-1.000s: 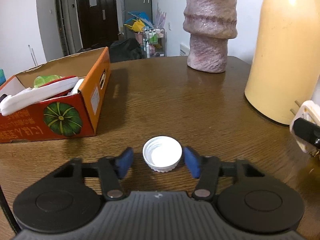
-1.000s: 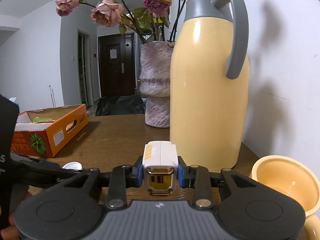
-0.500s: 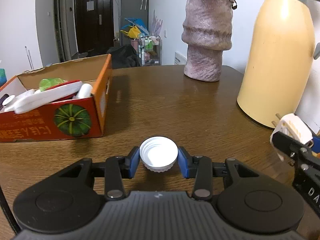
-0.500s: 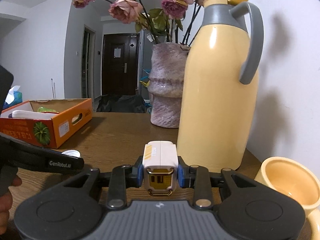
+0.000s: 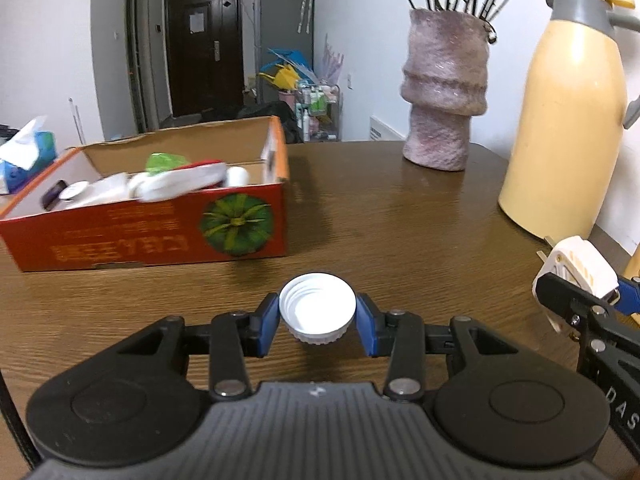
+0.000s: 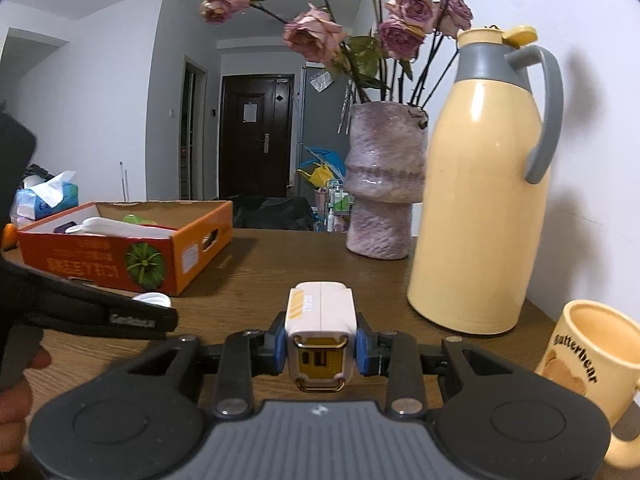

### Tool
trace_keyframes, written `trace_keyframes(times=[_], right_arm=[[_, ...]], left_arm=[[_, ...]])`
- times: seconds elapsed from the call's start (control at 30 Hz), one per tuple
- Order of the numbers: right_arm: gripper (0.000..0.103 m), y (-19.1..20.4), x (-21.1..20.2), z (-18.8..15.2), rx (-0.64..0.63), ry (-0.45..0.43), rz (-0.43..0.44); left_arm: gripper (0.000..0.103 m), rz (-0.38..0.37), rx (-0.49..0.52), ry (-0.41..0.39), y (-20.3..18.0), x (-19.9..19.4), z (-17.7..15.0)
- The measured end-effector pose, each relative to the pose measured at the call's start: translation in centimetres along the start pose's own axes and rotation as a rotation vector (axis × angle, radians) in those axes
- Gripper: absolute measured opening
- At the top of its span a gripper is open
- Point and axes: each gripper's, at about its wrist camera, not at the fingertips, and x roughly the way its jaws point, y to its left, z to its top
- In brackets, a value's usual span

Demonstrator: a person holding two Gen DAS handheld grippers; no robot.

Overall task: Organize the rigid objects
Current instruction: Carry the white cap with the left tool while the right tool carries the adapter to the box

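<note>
My left gripper (image 5: 317, 318) is shut on a white bottle cap (image 5: 317, 312), open side up, held above the wooden table (image 5: 420, 232). My right gripper (image 6: 321, 346) is shut on a white and yellow charger plug (image 6: 321, 334), also held above the table; the plug also shows at the right edge of the left wrist view (image 5: 580, 270). An orange cardboard box (image 5: 152, 228) with several white and green items inside stands to the left; it also shows in the right wrist view (image 6: 124, 252). The cap peeks out behind the left gripper's body in the right wrist view (image 6: 154, 300).
A purple stone vase (image 5: 444, 96) with dried roses stands at the back. A tall yellow thermos jug (image 5: 568, 120) stands at the right, a yellow mug (image 6: 592, 364) beside it near the wall. A tissue pack (image 5: 24, 156) lies far left.
My left gripper closed on the cap and lifted it off the table. My right gripper rose with the plug. The box now looks closer in the left wrist view.
</note>
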Motion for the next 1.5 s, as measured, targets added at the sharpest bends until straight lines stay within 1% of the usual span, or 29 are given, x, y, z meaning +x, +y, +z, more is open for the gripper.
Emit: trace_keyframes(times=[0.27,0.67,1.07,1.2,1.5], right_arm=[[0.031,3.4,-1.2,-0.2,0.008,-0.012,0.016],[0.031,8.7,-2.4,-0.3,0.026,-0.024,0.03],[0.031,14.2,-3.6,0.3,0.053,-0.047,0.09],[0.031,15.3,-3.7,0.8,0.062,-0.063,0.094],[0.031,16.5,-3.2,2.2,0.083,-0.086,0.101]], left_arm=[[0.042,0.04,-0.043,-0.019,4.7,-2.5,-0.9],[0.042,0.073,-0.057,-0.059,9.7,-5.6,-2.0],[0.042,0.109,-0.11,-0.097,15.2,-8.0,-2.2],[0.042,0.118,-0.126,-0.111,16.5,-8.5,-1.8],[0.042,0.123,-0.143,-0.145,17.8,-8.6,-0.4]])
